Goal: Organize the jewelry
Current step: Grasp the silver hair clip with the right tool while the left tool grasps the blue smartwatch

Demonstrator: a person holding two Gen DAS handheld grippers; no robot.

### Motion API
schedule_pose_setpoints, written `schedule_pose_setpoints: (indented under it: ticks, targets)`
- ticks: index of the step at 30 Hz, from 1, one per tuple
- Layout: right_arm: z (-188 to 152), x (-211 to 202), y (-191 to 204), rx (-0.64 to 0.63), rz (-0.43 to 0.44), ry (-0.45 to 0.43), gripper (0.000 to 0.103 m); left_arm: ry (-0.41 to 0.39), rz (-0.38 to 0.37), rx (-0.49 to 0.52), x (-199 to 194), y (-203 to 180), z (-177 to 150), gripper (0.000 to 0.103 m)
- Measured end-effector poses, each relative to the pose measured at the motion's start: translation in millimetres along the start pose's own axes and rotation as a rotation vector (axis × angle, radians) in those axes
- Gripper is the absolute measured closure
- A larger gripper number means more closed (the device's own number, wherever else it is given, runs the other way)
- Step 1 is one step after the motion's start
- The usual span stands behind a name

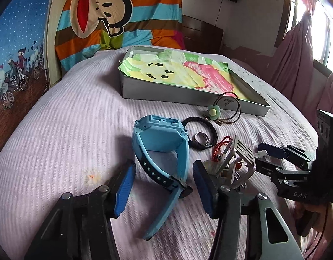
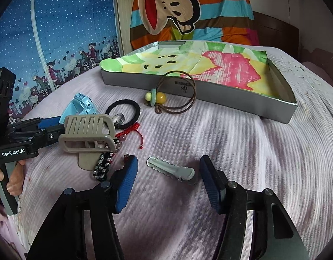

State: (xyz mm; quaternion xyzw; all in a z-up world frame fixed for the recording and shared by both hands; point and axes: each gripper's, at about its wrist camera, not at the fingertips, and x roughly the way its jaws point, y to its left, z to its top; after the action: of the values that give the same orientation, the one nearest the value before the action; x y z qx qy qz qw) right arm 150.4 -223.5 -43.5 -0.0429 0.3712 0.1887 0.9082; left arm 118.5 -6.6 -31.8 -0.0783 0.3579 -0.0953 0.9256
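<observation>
My left gripper [image 1: 164, 169] is open, its blue pads either side of the strap of a light blue watch [image 1: 162, 134] lying on the bed, not touching it. My right gripper [image 2: 169, 162] is open too, and a grey snap hair clip [image 2: 170, 170] lies flat between its pads. Beside the watch lie a black hair tie [image 1: 201, 134] with a metal ring [image 1: 200, 138] inside it, a red cord bracelet [image 2: 131, 130], a beige claw clip [image 2: 88, 136] and a brown elastic with a green flower [image 2: 154, 98]. The grey box [image 2: 231, 99], lined with coloured paper, holds no jewelry that I can see.
Everything lies on a lilac ribbed bedspread [image 1: 69, 130]. A black-and-white braided chain [image 2: 103, 164] pokes out under the claw clip. A striped monkey-print pillow [image 1: 114, 13] sits behind the box. A hand [image 2: 12, 177] holds the left gripper's handle at the bed's left.
</observation>
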Motion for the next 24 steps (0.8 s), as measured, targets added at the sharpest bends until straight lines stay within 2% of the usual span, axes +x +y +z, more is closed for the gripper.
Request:
schedule_pose_setpoints:
  ticks: [5,16,21,24]
  targets:
    - [-2.3,1.5,4.9,-0.006,-0.008,0.037,0.054,-0.009,-0.009,-0.015,-2.1,4.7,-1.1,0.062]
    - [-5.4,-0.2,7.8,-0.018,0.027,0.058,0.08,-0.023,-0.019,0.009,-6.2,1.6,-4.2,0.078]
    - [-5.7,1.1,12.6,-0.028,0.035,0.058,0.088,-0.036,-0.037,0.028,-8.8,-2.3,-5.7,0.085]
    - [-6.5,1.4,12.0,0.003,0.054,0.056,0.088,-0.066,-0.055,0.046,-14.5,-6.3,-6.5,0.089]
